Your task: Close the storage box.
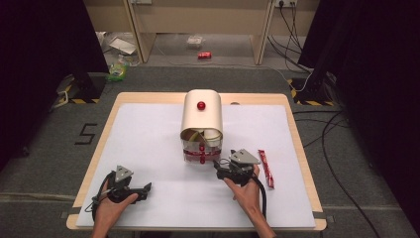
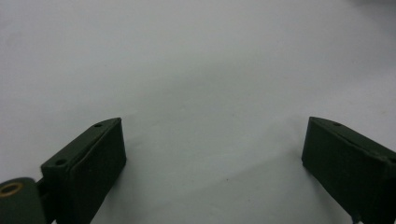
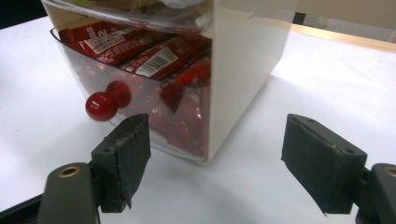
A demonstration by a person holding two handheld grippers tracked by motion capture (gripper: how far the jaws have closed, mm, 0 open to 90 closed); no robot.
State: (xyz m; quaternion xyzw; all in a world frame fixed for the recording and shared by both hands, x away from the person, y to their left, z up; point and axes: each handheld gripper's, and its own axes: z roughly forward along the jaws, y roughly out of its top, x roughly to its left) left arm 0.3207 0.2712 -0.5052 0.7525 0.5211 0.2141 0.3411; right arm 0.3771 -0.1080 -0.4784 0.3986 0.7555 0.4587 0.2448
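Right tongs point(image 3: 215, 158) gape just before the drawer point(image 3: 140, 93) of red packets point(image 3: 154, 56).

My left gripper point(image 1: 130, 187) and my right gripper point(image 1: 233, 167) are black, each topped with a grey three-cornered plate pierced by small holes. A black cable loops back from each along my bare forearm; I wear no sleeves or gloves. Close up, the jaws are thick dark blocks with small screw holes on top. The right pair is wrapped in worn black tape, with brass-ringed holes at the base.
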